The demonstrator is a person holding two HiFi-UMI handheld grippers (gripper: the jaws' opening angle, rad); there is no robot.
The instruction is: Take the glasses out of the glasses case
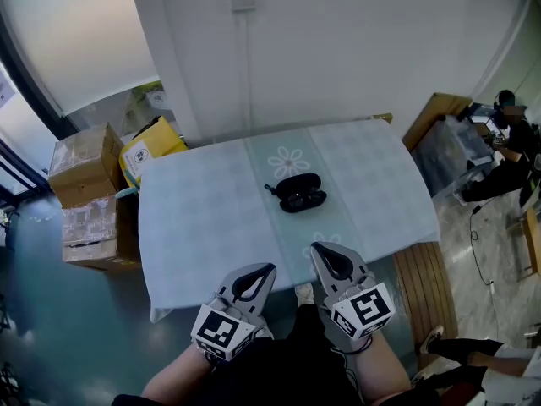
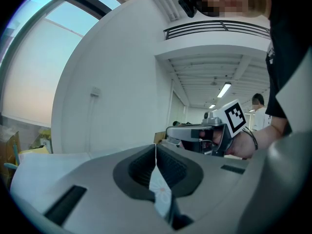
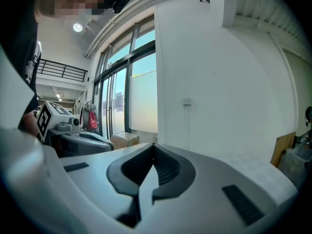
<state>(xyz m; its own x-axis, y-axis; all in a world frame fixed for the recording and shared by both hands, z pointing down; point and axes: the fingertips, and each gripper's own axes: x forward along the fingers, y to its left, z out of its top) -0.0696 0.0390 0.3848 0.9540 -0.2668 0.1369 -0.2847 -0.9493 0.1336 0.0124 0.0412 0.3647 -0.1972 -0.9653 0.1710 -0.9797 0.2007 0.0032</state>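
Glasses case point(image 1: 300, 193), black, lies a little right of centre in the head view, on the cloth-covered table point(image 1: 194, 227). It appears to stand open, lid tipped toward the wall at the top of the frame. A dark shape sits in the lower half, presumably the glasses, but they are too small to make out separately.

Left gripper point(image 1: 269, 267) and right gripper point(image 1: 314, 247) sit side by side at lower centre of the frame, at the near table edge and well apart from the case. Left gripper view: jaws brought together at the tips, nothing between them. Right gripper view: same finding, tips meeting, nothing held.

Assessment: removal is not begun; neither tool has approached the case.

Risks noted:
- Both pairs of jaws must be parted before the reach. Arriving with them together would likely push the case across the cloth rather than take hold.
- The case looks light and unanchored. Pulling the glasses with one gripper alone may drag or lift the case with them; the other gripper should pin the shell.
- Knocking the lid could tip it shut over the contents.
- Thin frame arms may slip from hard jaws or bend under too firm a squeeze; contact with a lens risks scratching.
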